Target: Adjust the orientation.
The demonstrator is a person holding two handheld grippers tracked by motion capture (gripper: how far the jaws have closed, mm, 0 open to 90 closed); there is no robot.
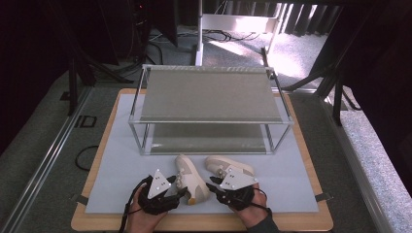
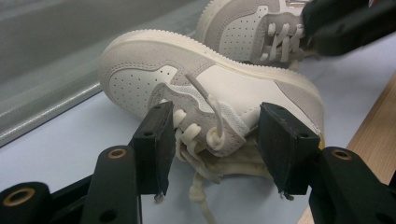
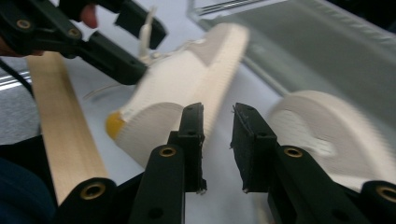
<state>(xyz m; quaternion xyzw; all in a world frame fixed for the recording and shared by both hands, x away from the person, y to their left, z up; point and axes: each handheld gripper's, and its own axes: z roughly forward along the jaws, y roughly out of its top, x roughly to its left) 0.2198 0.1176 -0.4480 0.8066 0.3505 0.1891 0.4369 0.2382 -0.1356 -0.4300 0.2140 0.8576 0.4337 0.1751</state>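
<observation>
Two small cream and grey sneakers lie on the white mat in front of the rack. The nearer sneaker (image 1: 190, 177) (image 2: 224, 79) is tipped on its side, its sole (image 3: 187, 88) turned to the right gripper view. My left gripper (image 1: 182, 187) (image 2: 217, 149) stands open, its jaws straddling this sneaker's tongue and laces. The second sneaker (image 1: 228, 167) (image 2: 243, 28) (image 3: 327, 126) sits upright just to the right. My right gripper (image 1: 212, 187) (image 3: 218, 140) hovers low between the two sneakers. Its jaws are almost together with nothing between them.
A two-shelf metal rack (image 1: 209, 94) with grey shelves stands at the back of the table, both shelves bare. The white mat (image 1: 291, 179) covers a wooden tabletop (image 1: 97, 165) whose front edge is close behind the hands. Cables and stands lie on the floor beyond.
</observation>
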